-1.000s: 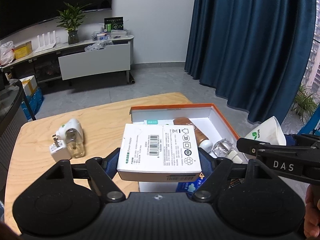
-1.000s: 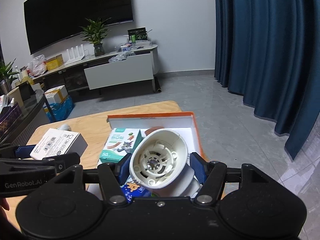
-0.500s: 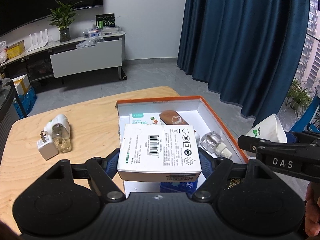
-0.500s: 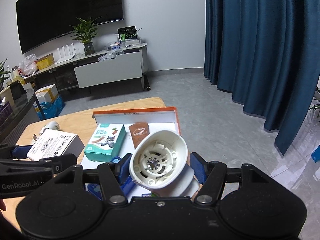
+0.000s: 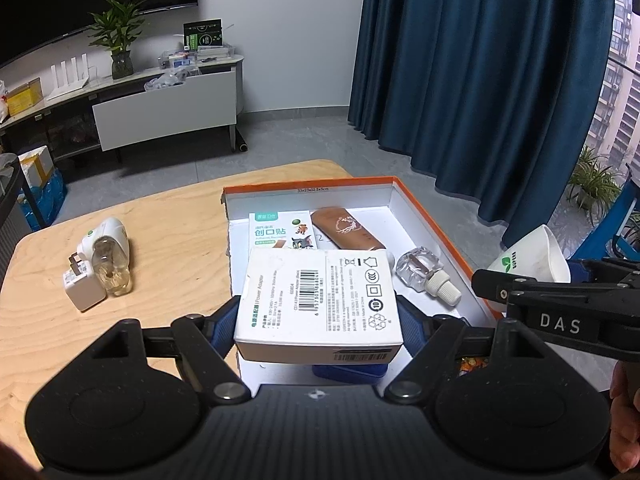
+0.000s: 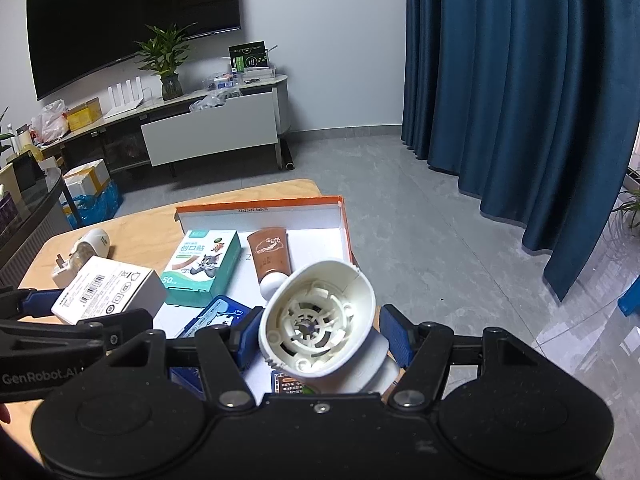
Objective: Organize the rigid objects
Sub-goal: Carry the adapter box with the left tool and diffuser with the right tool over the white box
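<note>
My left gripper (image 5: 318, 316) is shut on a white power adapter box (image 5: 320, 300), held over the near part of the orange-rimmed white tray (image 5: 436, 220). The box also shows at the left of the right wrist view (image 6: 108, 290). My right gripper (image 6: 320, 336) is shut on a white funnel-shaped plastic device (image 6: 316, 320), held over the tray's right near corner; it shows at the right of the left wrist view (image 5: 528, 260). In the tray lie a green plaster box (image 6: 202, 268), a brown tube (image 6: 270, 254), a clear glass bottle (image 5: 422, 272) and a blue case (image 6: 212, 320).
A white plug-in vaporizer with bottle (image 5: 108, 252) and a white charger plug (image 5: 82, 290) lie on the wooden table (image 5: 160, 240) left of the tray. Blue curtains (image 6: 520, 100) hang at the right. A TV cabinet (image 6: 208, 128) stands at the far wall.
Both grippers have drawn back and risen a little with their loads; more of the tray's inside shows now. Grips are unchanged.
</note>
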The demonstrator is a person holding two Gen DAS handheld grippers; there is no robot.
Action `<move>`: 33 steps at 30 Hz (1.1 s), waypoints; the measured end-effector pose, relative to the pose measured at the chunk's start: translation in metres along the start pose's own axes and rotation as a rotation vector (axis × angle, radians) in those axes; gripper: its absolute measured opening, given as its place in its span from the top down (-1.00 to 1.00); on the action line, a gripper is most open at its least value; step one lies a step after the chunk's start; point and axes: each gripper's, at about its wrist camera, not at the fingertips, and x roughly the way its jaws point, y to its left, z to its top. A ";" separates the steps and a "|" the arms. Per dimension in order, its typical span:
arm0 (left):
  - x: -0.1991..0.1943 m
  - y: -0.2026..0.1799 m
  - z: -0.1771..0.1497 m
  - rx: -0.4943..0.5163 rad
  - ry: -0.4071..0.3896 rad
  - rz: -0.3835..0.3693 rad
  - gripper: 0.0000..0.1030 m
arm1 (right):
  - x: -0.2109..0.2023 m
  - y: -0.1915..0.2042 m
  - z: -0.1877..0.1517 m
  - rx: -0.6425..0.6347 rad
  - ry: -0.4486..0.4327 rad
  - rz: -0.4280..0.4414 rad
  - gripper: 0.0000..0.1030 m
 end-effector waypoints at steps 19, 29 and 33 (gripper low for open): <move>0.011 0.003 0.005 0.000 0.002 -0.002 -0.54 | 0.013 0.005 0.003 -0.023 0.007 0.004 -0.45; 0.018 0.006 0.011 -0.009 -0.005 0.003 -0.54 | 0.021 0.012 0.014 -0.043 0.003 0.011 -0.45; 0.021 0.008 0.016 -0.011 -0.009 0.005 -0.54 | 0.025 0.014 0.020 -0.048 -0.001 0.012 -0.46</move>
